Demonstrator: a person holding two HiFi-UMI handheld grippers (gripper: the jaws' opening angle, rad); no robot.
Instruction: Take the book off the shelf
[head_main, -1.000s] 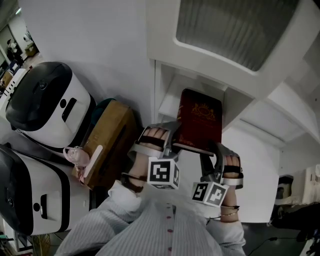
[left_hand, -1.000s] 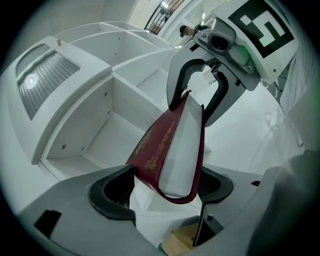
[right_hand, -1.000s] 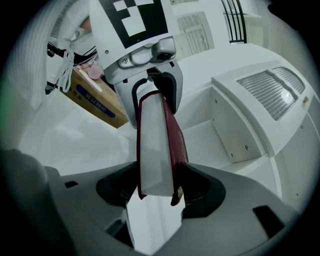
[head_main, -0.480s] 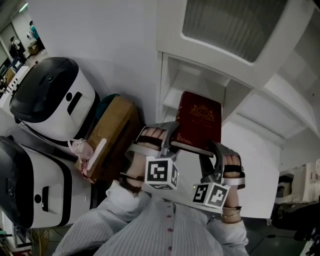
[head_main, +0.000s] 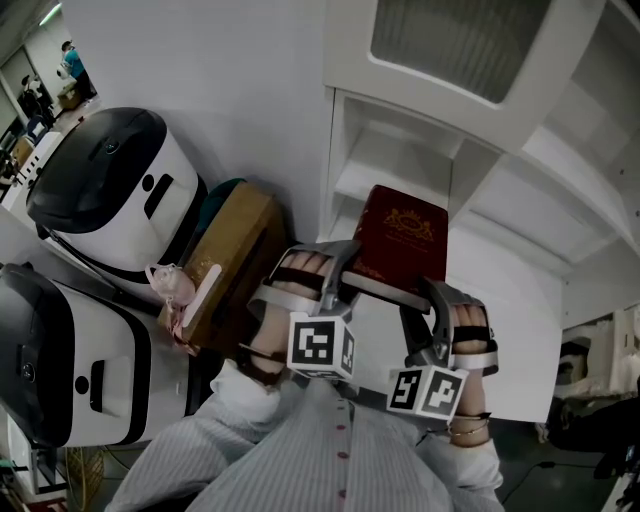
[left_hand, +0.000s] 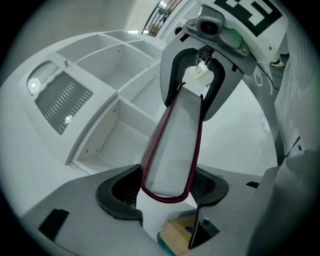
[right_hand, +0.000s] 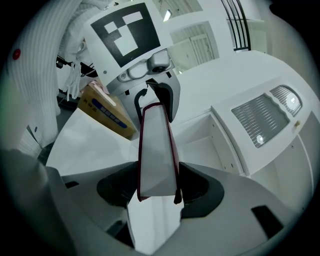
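Note:
A dark red book (head_main: 400, 245) with a gold crest hangs in the air in front of the white shelf (head_main: 350, 170), just outside its open compartment. My left gripper (head_main: 340, 262) is shut on the book's near left corner, and my right gripper (head_main: 432, 298) is shut on its near right corner. In the left gripper view the book (left_hand: 175, 145) runs from my left gripper (left_hand: 167, 192) up to the other gripper. The left jaws have just been closing, with the book between them. In the right gripper view the book's end (right_hand: 155, 150) sits between the pads of my right gripper (right_hand: 157, 192).
A brown cardboard box (head_main: 225, 260) leans beside the shelf on the left, with a pink item (head_main: 170, 290) on it. Two white-and-black machines (head_main: 110, 190) (head_main: 60, 360) stand further left. A grille panel (head_main: 460, 40) tops the shelf unit.
Both grippers have drawn the book back from the shelf compartment toward the person; more of the open compartment shows beyond the book.

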